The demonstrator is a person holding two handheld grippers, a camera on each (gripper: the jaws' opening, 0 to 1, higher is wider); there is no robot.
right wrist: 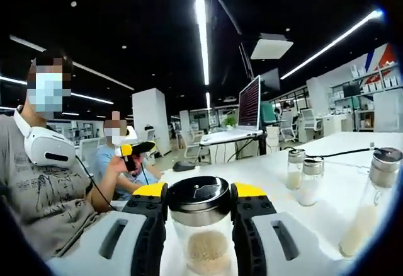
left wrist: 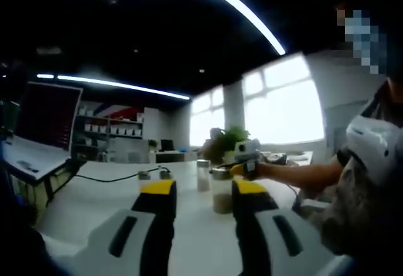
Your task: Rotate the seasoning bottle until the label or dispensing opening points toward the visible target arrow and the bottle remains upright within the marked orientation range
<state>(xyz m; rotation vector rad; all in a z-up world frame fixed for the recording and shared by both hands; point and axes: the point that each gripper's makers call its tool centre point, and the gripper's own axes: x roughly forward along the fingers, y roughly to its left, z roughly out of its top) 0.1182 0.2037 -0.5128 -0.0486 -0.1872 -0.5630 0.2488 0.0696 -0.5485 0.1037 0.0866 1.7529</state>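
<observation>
The seasoning bottle (right wrist: 203,238) is clear glass with pale granules and a dark, chrome-rimmed lid (right wrist: 200,199). It stands upright on the white table (right wrist: 340,153). My right gripper (right wrist: 200,195) is shut on it just under the lid, one yellow-tipped jaw on each side. In the left gripper view the same bottle (left wrist: 221,194) stands a little ahead, with the right gripper (left wrist: 244,169) reaching it from the right. My left gripper (left wrist: 203,194) is open with nothing between its jaws, held back from the bottle. It appears as a yellow tip (right wrist: 135,149) in a person's hand.
Three more shakers (right wrist: 295,167) (right wrist: 311,181) (right wrist: 376,194) stand to the right on the table. Another shaker (left wrist: 203,175) stands behind the held one. An open laptop (left wrist: 45,117) and a black cable (left wrist: 113,178) lie at the left. Two people (right wrist: 44,181) sit close by.
</observation>
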